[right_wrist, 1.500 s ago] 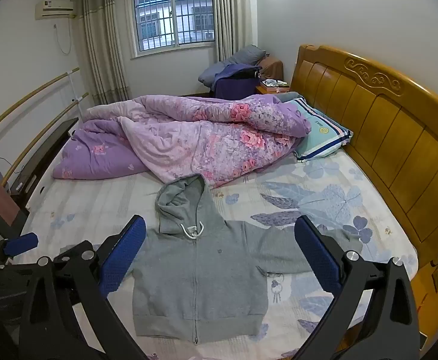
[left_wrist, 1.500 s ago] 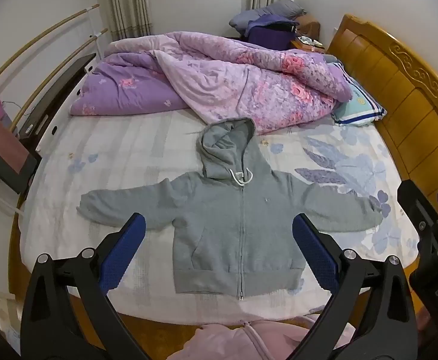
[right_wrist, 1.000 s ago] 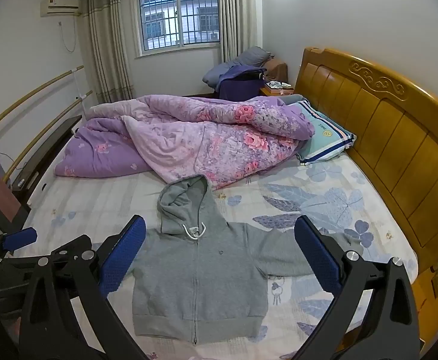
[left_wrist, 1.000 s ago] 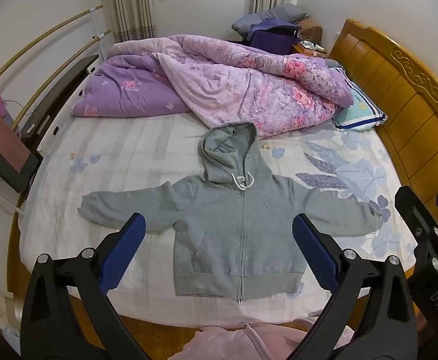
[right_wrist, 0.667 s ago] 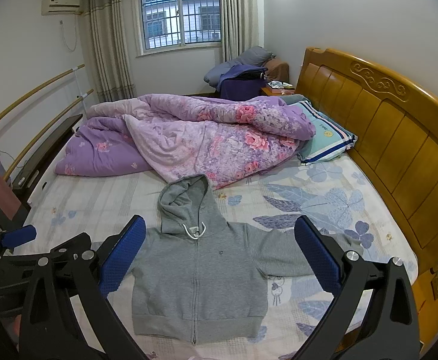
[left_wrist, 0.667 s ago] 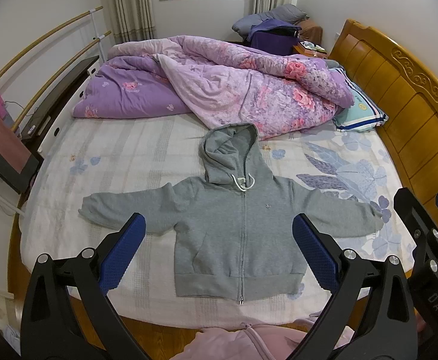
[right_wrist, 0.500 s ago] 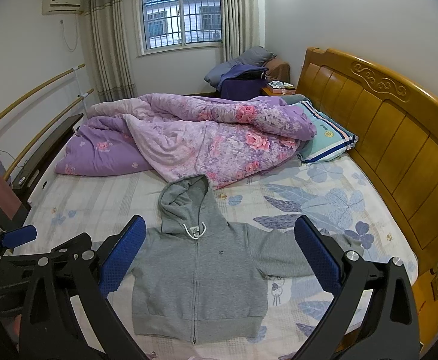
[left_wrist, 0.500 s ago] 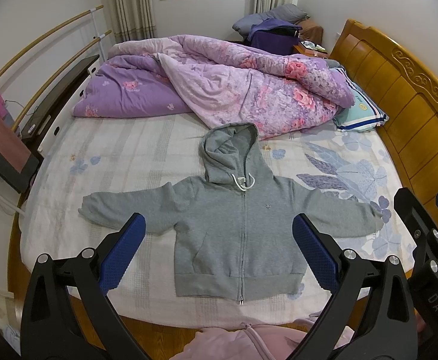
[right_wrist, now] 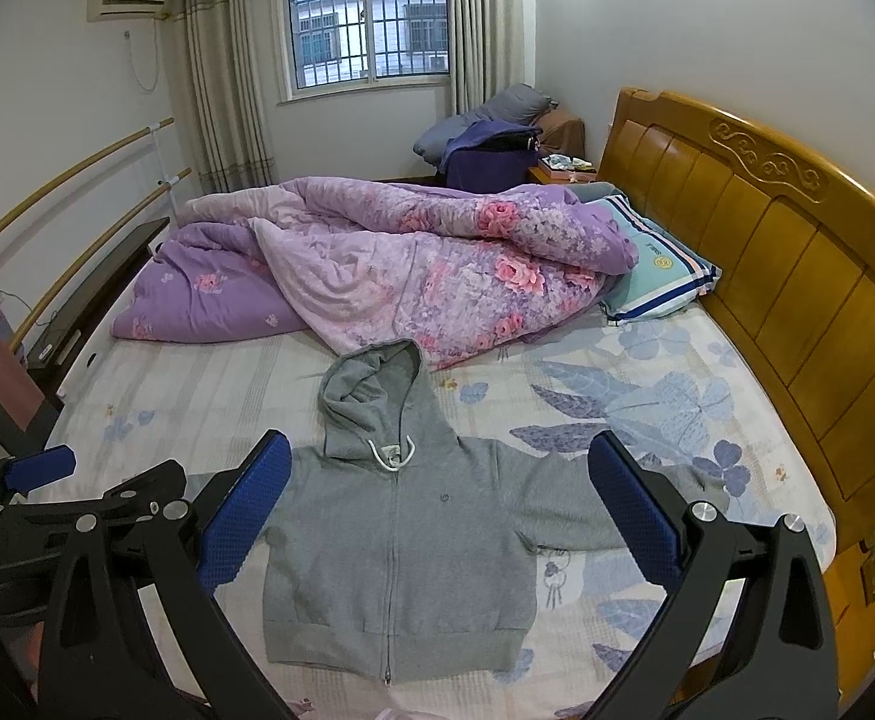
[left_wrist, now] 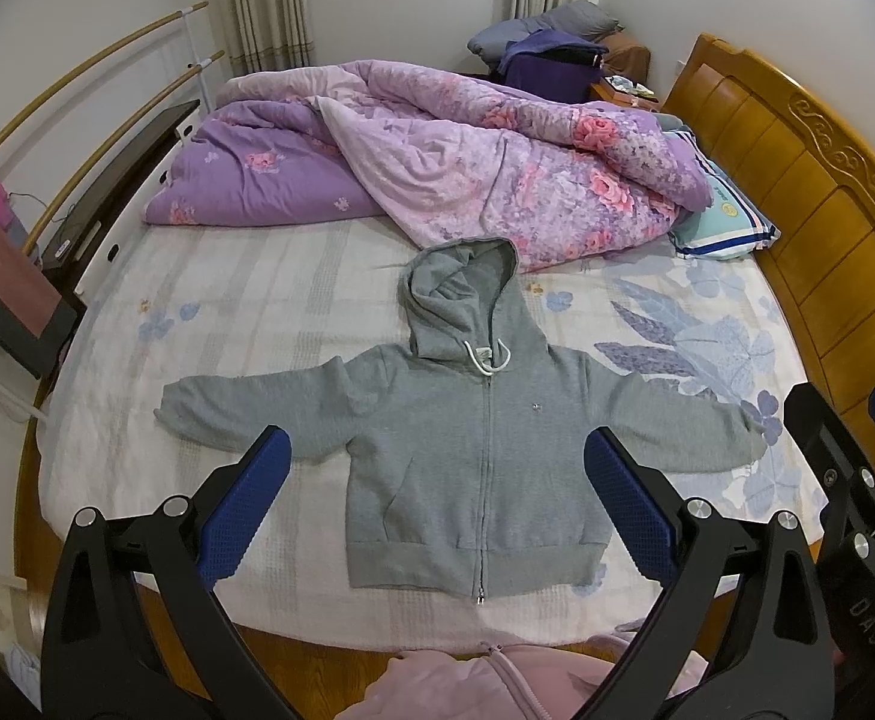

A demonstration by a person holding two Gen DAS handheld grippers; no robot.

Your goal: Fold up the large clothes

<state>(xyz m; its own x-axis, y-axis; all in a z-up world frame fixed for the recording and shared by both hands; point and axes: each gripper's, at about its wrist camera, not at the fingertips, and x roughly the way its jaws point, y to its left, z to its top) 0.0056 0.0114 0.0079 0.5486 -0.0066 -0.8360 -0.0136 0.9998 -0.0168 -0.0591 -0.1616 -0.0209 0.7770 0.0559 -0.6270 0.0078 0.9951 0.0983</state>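
Both pairs of jaws stand spread wide with nothing between them: the left gripper (left_wrist: 434,504) and the right gripper (right_wrist: 437,507) hang in the air at the foot side of the grey hoodie (left_wrist: 473,438), clear of the cloth. From the left wrist view the right gripper shows at the far right edge, beyond the hoodie's sleeve on that side; from the right wrist view the left gripper shows low at the left edge, near the other sleeve.

The hoodie lies flat and face up on the bed sheet (left_wrist: 245,306), zipped shut, both sleeves stretched straight out to the sides, hood pointing away from the grippers, white drawcord looped at the neck. Its hem lies close to the near edge of the mattress. Just past the hood's tip a rumpled pink and purple floral quilt (left_wrist: 497,180) is heaped, and the hood touches or nearly touches its edge. To the right of the hoodie runs the wooden headboard (right_wrist: 797,252), with a striped pillow (right_wrist: 659,276) tucked between it and the quilt. Beyond the quilt, far from the hoodie, a barred window (right_wrist: 368,18) sits in the back wall. Below the hoodie's hem, at the bottom of the left wrist view, a pink zipped garment (left_wrist: 497,684) shows
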